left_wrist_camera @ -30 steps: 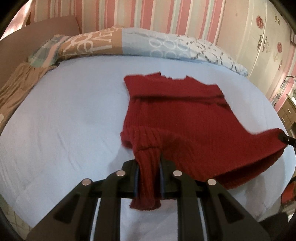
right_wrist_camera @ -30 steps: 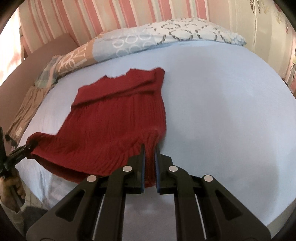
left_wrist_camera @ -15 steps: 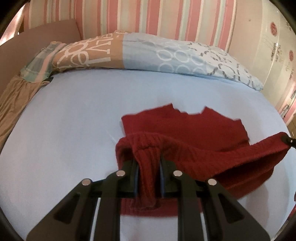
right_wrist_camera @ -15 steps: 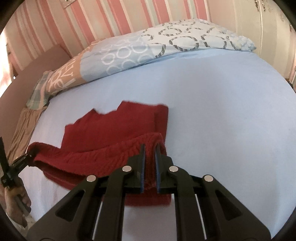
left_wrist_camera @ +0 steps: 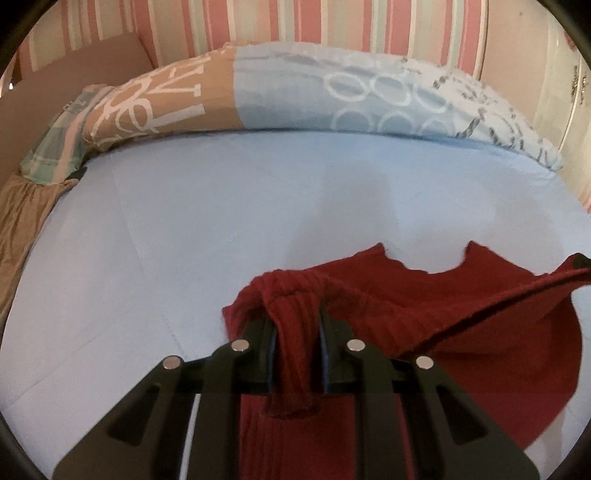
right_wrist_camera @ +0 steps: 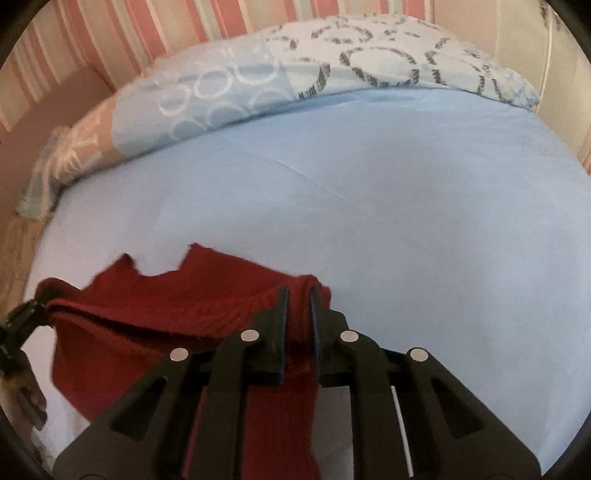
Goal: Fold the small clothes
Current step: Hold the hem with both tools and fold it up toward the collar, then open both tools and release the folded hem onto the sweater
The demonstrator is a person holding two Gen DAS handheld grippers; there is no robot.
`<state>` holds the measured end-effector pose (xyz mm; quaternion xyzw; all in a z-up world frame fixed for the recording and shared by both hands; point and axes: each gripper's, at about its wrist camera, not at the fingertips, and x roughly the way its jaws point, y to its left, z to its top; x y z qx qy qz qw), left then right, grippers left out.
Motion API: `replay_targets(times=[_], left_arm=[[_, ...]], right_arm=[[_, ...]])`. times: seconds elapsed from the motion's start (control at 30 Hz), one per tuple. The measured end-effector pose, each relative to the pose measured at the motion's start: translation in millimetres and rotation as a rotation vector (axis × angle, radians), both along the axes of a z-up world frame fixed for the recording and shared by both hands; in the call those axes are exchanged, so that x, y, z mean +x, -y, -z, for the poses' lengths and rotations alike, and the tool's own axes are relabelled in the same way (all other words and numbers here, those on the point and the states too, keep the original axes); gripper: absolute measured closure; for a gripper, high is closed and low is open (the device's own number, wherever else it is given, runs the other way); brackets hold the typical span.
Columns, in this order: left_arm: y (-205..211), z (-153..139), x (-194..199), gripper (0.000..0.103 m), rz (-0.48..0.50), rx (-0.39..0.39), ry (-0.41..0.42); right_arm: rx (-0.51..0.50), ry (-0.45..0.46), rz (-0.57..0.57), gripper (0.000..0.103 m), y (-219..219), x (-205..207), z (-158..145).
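Observation:
A dark red knitted sweater (left_wrist_camera: pixel 424 306) lies on the light blue bed sheet (left_wrist_camera: pixel 221 221), its neckline towards the pillows. My left gripper (left_wrist_camera: pixel 297 310) is shut on a bunched corner of the ribbed hem, held just above the sweater's upper part. The right gripper's tip (left_wrist_camera: pixel 580 260) shows at the right edge, holding the other corner, with the hem stretched between. In the right wrist view the right gripper (right_wrist_camera: pixel 299 295) has red sweater (right_wrist_camera: pixel 166 295) cloth between its pads and its jaws are opening slightly. The left gripper (right_wrist_camera: pixel 22 317) and a hand (right_wrist_camera: pixel 22 398) show at the far left.
A long patterned pillow (left_wrist_camera: pixel 332 96) in blue and tan lies across the head of the bed under a pink striped wall (left_wrist_camera: pixel 332 22). Brown fabric (left_wrist_camera: pixel 18 214) hangs at the left edge. Blue sheet (right_wrist_camera: pixel 406 221) stretches to the right of the sweater.
Both grippers carried the hem forward over the sweater towards its neckline, doubling the lower half over the upper. The pillows came nearer in both views.

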<state>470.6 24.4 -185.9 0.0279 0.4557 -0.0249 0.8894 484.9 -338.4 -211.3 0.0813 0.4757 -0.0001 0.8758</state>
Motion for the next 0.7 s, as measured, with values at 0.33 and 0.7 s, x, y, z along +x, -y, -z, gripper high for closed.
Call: replay_targets(times=[0.33,0.7], left_arm=[[-25,-2,31,0.025,-0.112,0.048,0.007],[-40,-47,4,0.016,-0.146,0.071,0.125]], right_arm=[[-0.012,0.05,0.085,0.07,13,26,-1],[-0.009,0.255,-0.1,0.034,-25,-29,-59]])
